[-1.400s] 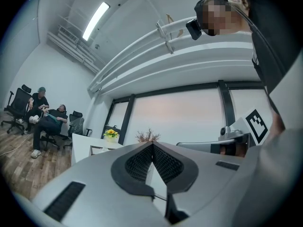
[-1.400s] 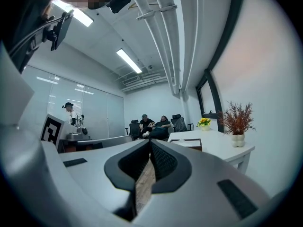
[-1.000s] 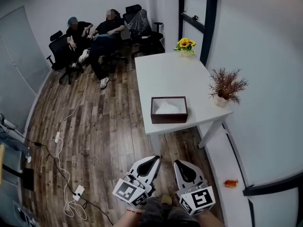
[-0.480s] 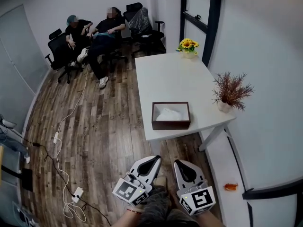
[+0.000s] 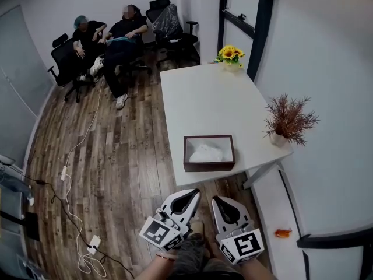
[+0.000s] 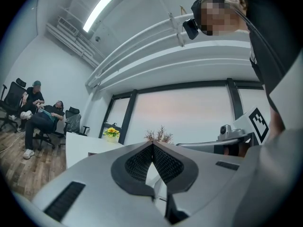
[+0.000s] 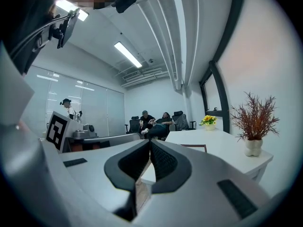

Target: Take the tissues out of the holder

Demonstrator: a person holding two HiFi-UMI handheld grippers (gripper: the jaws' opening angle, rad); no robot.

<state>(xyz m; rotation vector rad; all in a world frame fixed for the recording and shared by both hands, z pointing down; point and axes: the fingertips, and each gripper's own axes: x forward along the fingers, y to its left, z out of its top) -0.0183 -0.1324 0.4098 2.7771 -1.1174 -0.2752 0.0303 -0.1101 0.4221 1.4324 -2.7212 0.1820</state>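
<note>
Showing the approach step: the left tool (image 5: 193, 193) and right tool (image 5: 214, 199) hover side by side, low and well short of the desk (image 5: 204, 98). Each has its jaws together at the tips, with nothing between them. The holder (image 5: 208, 167), a dark open box, sits at the desk's near edge with the white tissues (image 5: 207, 153) lying inside. Nothing is taken out yet. The next move likely calls for carrying one tool over the holder, parting its jaws and lowering them onto the tissues.

Wood plank floor (image 5: 116, 156), white table (image 5: 204, 104) (beside white wall (image 5: 326, 69)), black office chairs (image 5: 167, 23) beyond.
</note>
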